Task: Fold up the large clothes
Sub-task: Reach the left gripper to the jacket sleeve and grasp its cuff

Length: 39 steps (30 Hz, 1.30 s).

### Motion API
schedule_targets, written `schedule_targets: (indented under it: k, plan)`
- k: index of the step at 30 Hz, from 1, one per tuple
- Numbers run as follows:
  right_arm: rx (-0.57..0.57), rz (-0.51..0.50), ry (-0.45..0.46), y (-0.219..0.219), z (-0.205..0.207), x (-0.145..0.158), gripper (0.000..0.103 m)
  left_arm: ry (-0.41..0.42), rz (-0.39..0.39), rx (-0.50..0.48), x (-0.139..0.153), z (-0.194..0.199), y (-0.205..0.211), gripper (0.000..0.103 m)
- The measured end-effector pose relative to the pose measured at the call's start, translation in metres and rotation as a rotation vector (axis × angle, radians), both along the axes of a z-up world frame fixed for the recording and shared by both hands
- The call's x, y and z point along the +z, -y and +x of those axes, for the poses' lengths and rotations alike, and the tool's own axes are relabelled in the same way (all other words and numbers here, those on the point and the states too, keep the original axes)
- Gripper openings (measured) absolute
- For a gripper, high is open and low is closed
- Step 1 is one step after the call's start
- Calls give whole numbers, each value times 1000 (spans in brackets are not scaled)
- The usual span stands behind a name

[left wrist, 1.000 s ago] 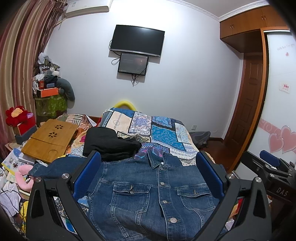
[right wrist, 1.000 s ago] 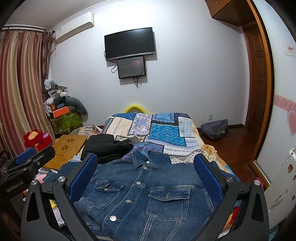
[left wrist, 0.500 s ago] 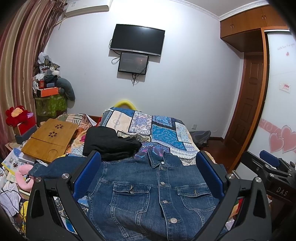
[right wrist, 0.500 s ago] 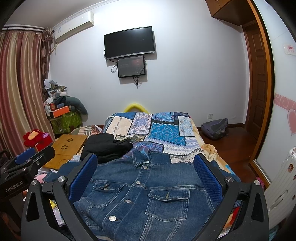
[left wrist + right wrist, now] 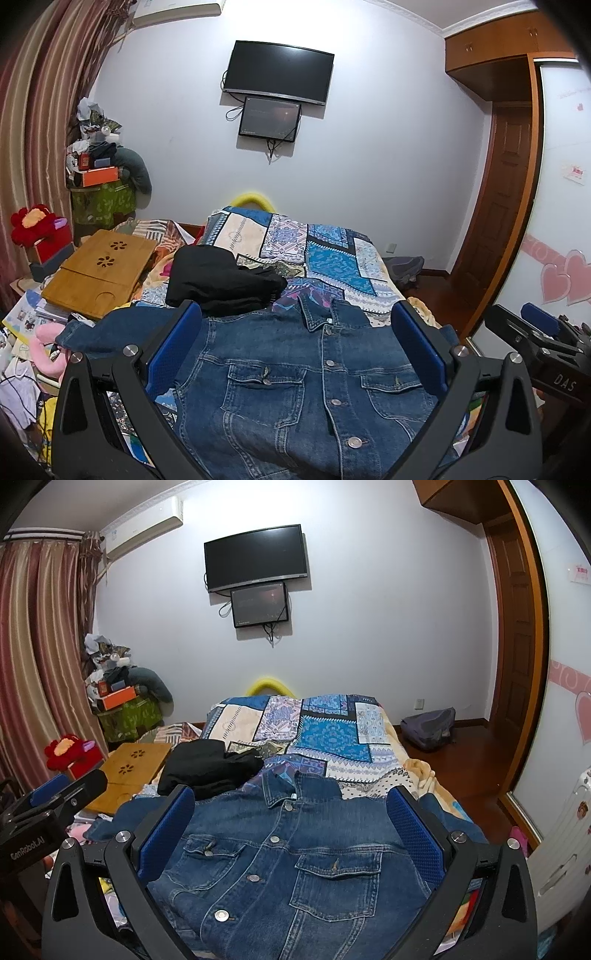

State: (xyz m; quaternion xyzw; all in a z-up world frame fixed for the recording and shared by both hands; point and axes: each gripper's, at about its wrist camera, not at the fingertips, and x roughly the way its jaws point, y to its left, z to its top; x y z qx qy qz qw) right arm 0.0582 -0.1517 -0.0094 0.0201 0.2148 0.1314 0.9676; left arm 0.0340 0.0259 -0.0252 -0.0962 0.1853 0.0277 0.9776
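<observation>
Covering the bed [image 5: 332,254] — patchwork quilt [image 5: 332,734], denim jacket [image 5: 306,380].

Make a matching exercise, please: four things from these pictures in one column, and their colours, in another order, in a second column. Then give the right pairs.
Things:
1. jacket lying buttoned on the bed
2. garment beyond the jacket's collar
3. lap desk to the left of the bed
4. plush flower near the curtain

Colours:
A. red
B. black
C. blue denim
D. light wood

Pairs: 1-C, 2-B, 3-D, 4-A
</observation>
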Motion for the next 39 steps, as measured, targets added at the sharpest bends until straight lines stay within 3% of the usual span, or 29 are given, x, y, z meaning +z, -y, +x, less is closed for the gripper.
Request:
schedule_targets:
  k: [9, 19, 24, 29, 35, 39]
  plan:
    - [-21, -35, -34, -4, 23, -5, 103, 1, 31, 90, -7, 25, -35, 103]
    - [-63, -78, -118, -5, 66, -23, 103, -60, 15, 297, -37, 62, -141, 103]
    - [-78, -102, -180, -11, 87, -37, 103, -175, -107, 406, -90, 82, -214, 103]
    - [-80, -137, -250, -18, 103, -53, 103, -321, -277, 421, -154, 93, -279, 103]
    - [-75, -168, -315, -29, 121, -71, 103, -465, -390, 505, -220, 93, -337, 103]
    - [-64, -197, -348, -37, 130, -81, 103, -478, -629, 520, -266, 81, -381, 98]
